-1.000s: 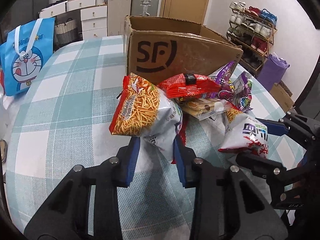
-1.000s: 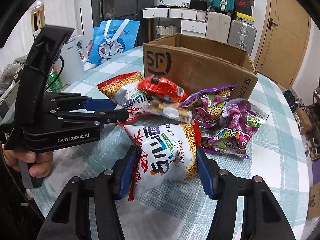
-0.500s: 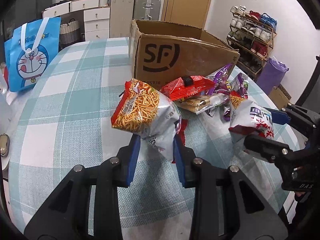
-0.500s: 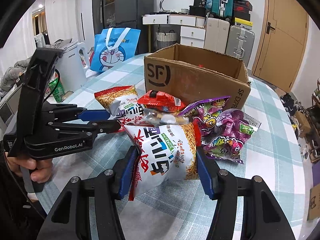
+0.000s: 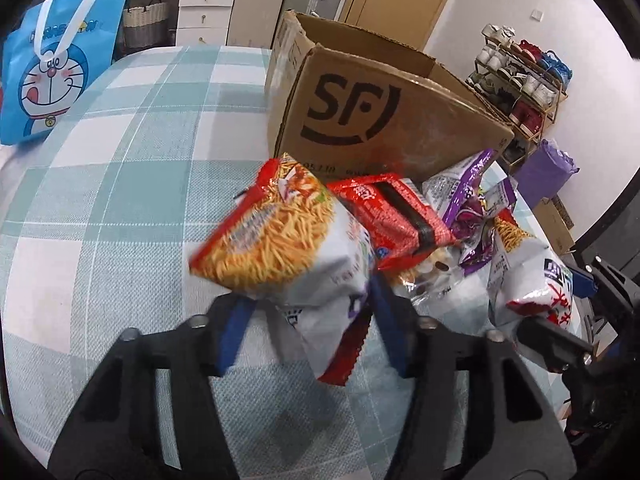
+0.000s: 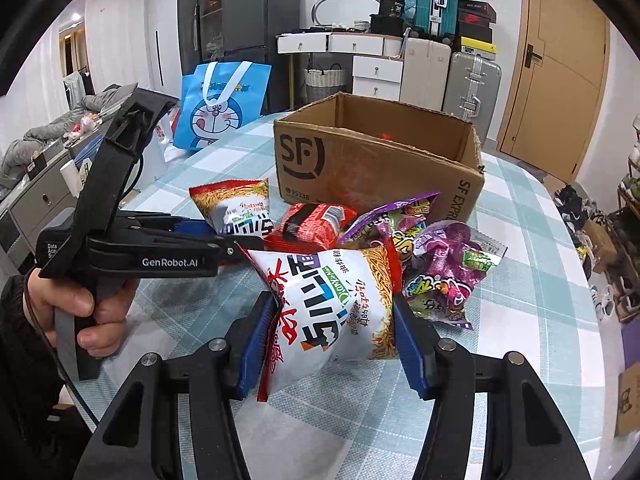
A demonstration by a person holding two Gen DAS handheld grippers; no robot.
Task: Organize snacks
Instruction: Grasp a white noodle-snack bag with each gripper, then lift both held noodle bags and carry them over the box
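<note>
- Snacks lie in a pile on the checked tablecloth (image 5: 120, 208), just in front of the cardboard box (image 5: 384, 120).
- Compared with one second ago, the left gripper (image 5: 308, 324) is opening its jaws; the noodle snack bag (image 5: 288, 248) is between them but looks blurred and tilted, and the pads no longer press it.
- Right gripper (image 6: 328, 344) is unchanged: its jaws clamp the white noodle bag (image 6: 332, 304), which is puffed, with red edges.
</note>
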